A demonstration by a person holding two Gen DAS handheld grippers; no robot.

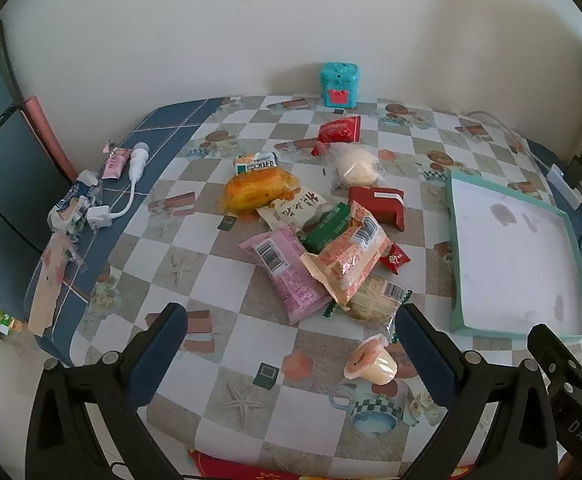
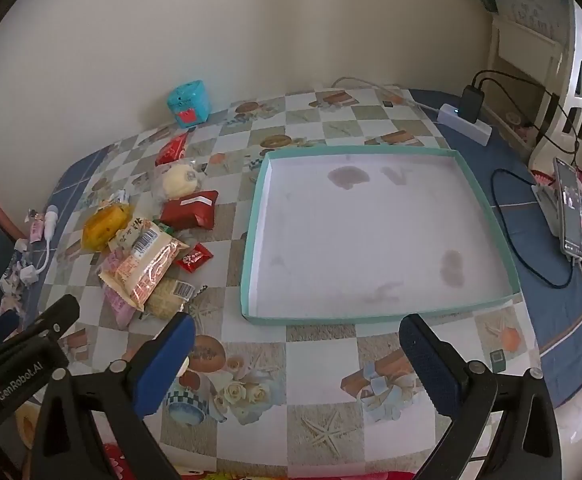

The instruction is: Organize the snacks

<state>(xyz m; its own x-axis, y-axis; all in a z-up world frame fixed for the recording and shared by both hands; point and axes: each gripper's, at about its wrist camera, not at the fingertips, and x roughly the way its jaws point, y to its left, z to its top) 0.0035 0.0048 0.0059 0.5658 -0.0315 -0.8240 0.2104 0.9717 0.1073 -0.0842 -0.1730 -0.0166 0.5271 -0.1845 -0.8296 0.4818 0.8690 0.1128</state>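
A pile of snack packets lies mid-table: a pink packet (image 1: pixel 287 274), an orange-pink packet (image 1: pixel 351 258), an orange bread bag (image 1: pixel 259 192), a red box (image 1: pixel 383 206) and a white bun (image 1: pixel 357 168). A jelly cup (image 1: pixel 371 362) lies on its side nearest my left gripper (image 1: pixel 291 344), which is open and empty above the table. A shallow teal-rimmed tray (image 2: pixel 251 248) with a white stained floor sits right of the pile. My right gripper (image 2: pixel 297 344) is open and empty, just in front of the tray's near rim. The pile also shows in the right wrist view (image 2: pixel 147 264).
A teal tin (image 1: pixel 339 84) stands at the back by the wall. Wrappers and a white charger cable (image 1: pixel 131 184) lie at the left edge. A power strip (image 2: pixel 465 122), cables and a phone (image 2: pixel 571 212) sit at the right.
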